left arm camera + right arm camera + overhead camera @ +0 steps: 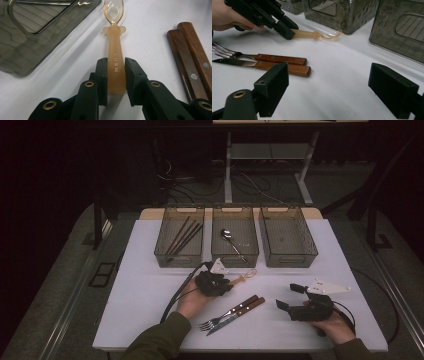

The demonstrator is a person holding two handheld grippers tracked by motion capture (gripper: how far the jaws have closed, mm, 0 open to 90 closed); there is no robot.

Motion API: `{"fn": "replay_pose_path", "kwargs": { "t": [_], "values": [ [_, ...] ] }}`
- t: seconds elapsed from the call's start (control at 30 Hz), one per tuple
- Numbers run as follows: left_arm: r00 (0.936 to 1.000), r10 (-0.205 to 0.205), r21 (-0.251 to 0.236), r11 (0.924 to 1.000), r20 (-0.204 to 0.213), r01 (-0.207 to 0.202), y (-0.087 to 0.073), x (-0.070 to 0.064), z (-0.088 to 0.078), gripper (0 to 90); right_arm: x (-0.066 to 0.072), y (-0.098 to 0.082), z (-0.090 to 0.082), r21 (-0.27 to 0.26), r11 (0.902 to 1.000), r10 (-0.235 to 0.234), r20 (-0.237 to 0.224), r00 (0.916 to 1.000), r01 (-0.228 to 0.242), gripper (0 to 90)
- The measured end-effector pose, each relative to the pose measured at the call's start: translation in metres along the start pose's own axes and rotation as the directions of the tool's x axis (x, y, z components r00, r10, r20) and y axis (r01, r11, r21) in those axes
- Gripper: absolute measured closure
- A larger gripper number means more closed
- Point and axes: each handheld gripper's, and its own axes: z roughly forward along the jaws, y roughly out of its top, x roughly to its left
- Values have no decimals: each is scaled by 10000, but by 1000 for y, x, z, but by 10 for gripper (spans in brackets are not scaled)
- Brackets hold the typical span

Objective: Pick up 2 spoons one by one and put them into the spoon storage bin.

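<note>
1. Translucent amber plastic spoon (115, 53), one piece, lying flat on the white counter (145, 290) at about 6 o'clock of the middle bin. Judged light, fairly stiff in its thick flat handle, thin and more fragile at the clear bowl; the smooth plastic may slip. Best hold: the broad handle end, where the left tongs (116, 82) already sit, clenched on it from both sides, bowl pointing to 12 o'clock in the left gripper view.
2. Smoked-plastic bins, three, in a row along the far edge of the counter. Left bin (179, 257): dark chopsticks (184, 235), about four, exact count uncertain. Middle bin (235, 259): one metal spoon (231, 243). Right bin (287, 259): nothing visible inside.
3. Wooden-handled fork (229, 312), one, tines toward 8 o'clock, at about 5 o'clock of the amber spoon.
4. Wooden-handled knife (237, 314), one, touching the fork alongside, same heading.
5. Right tongs (337, 90), released and wide apart, nothing between them, held just above the counter at 3 o'clock of the fork and knife, well apart from the spoon.
</note>
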Motion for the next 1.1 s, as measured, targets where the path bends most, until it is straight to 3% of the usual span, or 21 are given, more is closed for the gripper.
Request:
{"fn": "replay_pose_path", "kwargs": {
  "t": [0.27, 0.37, 0.73, 0.9, 1.07, 1.1],
  "values": [
    [9990, -29, -645, 9979, 450, 58, 9, 0, -21, 738, -1, 0, 0, -12, 10000, 39, 13, 10000, -39, 162],
    [9983, 139, -732, 9973, 567, -97, 16, 2, -31, 737, -1, 0, 0, -10, 10000, 62, 19, 10000, -62, 162],
    [9945, 341, -1279, 9916, 992, -212, 41, 16, -49, 737, 0, -1, 1, 63, 9997, 231, -36, 9997, -230, 163],
    [9956, 561, -1376, 9894, 747, -454, 61, 24, -56, 737, -1, -1, 1, -1, 9999, 130, 3, 9999, -130, 162],
    [9975, 552, -1301, 9903, 433, -492, 81, 38, -58, 737, -1, -1, 2, 1, 9999, 118, -7, 9999, -118, 162],
    [9984, 402, -1341, 9904, 398, -345, 85, 41, -57, 736, -1, -1, 2, 1, 9999, 114, -4, 9999, -114, 162]
  ]
}}
